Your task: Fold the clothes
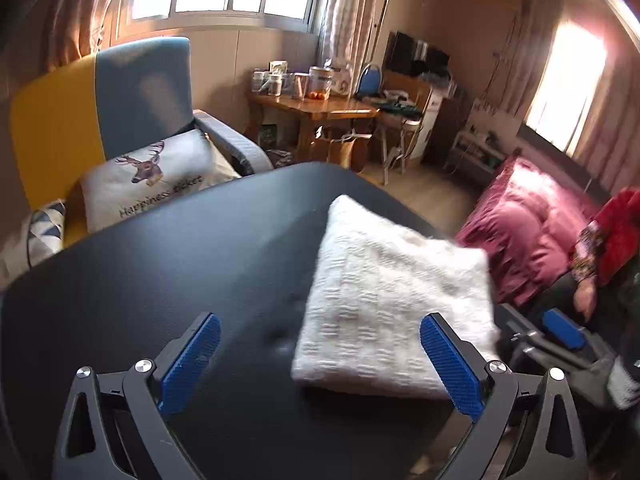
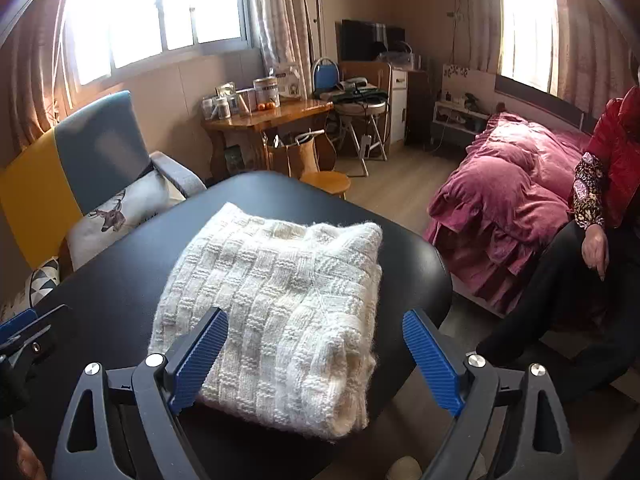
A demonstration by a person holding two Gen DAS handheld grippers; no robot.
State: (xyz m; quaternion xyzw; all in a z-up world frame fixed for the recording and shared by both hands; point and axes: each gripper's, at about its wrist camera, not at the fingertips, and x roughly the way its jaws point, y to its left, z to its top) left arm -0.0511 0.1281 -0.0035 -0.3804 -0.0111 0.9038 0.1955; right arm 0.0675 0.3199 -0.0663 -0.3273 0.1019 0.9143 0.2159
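Left claw (image 1: 320, 364) spread wide, empty, above table (image 1: 160, 280). White knit (image 2: 276, 304) lies folded square on table's right half. Right claw (image 2: 316, 360) released, hovering over its near edge. Knit soft, thick, light, not slippery; pinch all layers at corners

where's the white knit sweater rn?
The folded white knit sweater lies on the black table, toward its right edge nearest the pink bed. In the right wrist view it sits just ahead of the open right tongs, unheld.
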